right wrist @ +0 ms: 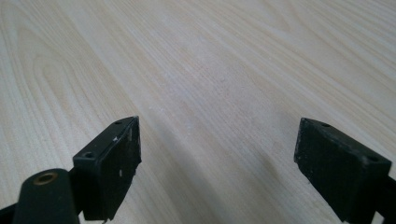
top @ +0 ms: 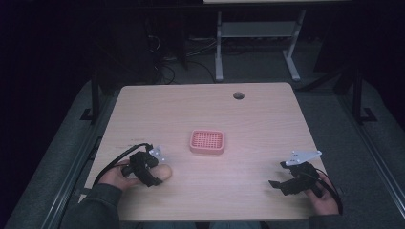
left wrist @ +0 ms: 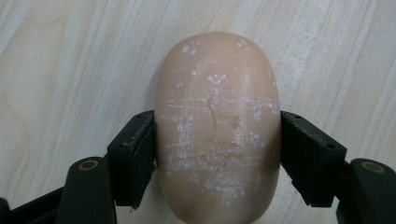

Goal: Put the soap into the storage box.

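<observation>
Soap bar (left wrist: 217, 130) clamped in left claw (left wrist: 217, 154); pink tray (top: 207, 141) apart.

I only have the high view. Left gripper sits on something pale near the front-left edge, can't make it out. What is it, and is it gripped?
Observer: A smooth beige oval bar of soap, flecked with white; the left gripper has a jaw pressed against each long side.
Operator: Is it lifted?
Observer: Can't tell; the left gripper view just shows the wooden table behind it.
Operator: Right gripper?
Observer: The right gripper is open wide, with nothing but bare wood between its jaws.
</observation>
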